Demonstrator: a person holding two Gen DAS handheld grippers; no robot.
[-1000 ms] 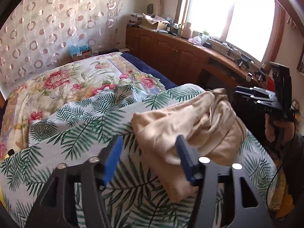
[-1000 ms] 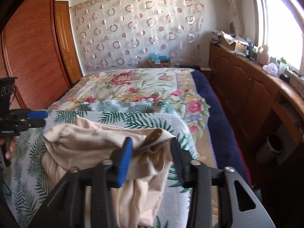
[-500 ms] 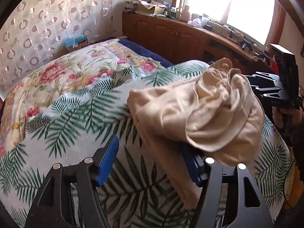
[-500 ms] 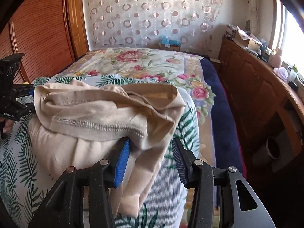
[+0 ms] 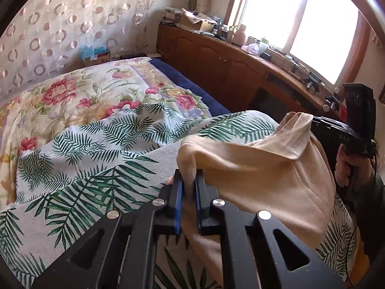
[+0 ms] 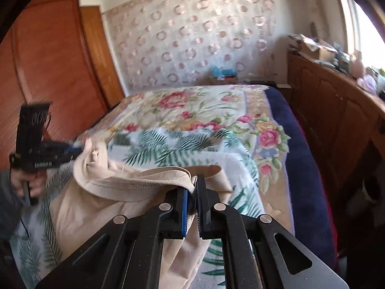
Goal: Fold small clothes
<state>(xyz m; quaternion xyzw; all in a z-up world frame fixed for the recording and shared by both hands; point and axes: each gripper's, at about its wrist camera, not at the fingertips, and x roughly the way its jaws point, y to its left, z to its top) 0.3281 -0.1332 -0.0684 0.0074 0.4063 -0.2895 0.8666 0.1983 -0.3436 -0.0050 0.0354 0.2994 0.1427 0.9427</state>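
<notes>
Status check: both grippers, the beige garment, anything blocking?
Left gripper and right gripper just closed, each shut on the beige garment. Garment bunched, lifted off the palm-print cover. Nothing in the way.

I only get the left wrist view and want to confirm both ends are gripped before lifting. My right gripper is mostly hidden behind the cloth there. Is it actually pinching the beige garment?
Observer: Yes. In the right wrist view the right gripper is shut on the beige garment, with a bunched fold between the blue pads.
Operator: What lies to the left of the bed?
Observer: A wooden wardrobe stands along that side.
Operator: Does cloth hang below the right grip?
Observer: Yes, a length of it drops past the jaws toward the palm-leaf sheet.
</notes>
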